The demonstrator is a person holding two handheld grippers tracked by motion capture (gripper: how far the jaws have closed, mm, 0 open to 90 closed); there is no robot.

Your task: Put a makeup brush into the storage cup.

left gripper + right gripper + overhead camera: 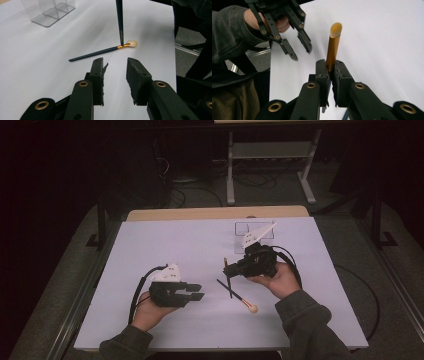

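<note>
A dark-handled makeup brush (243, 302) with a pale head lies on the white table (165, 245), also seen in the left gripper view (100, 52). My right gripper (227, 268) is shut on a second brush (228, 279), whose handle hangs down to the lying brush (120, 22). In the right gripper view the jaws (331, 65) clamp its gold ferrule (332, 50), bristles pointing away. My left gripper (200, 291) stands open to the left of the lying brush, nothing between its jaws (115, 65). It appears again, open, in the right gripper view (302, 53).
A clear plastic holder with compartments (255, 230) stands at the back of the table, behind my right gripper, and shows at the top left of the left gripper view (50, 12). The table's right edge (175, 42) drops to the floor close by.
</note>
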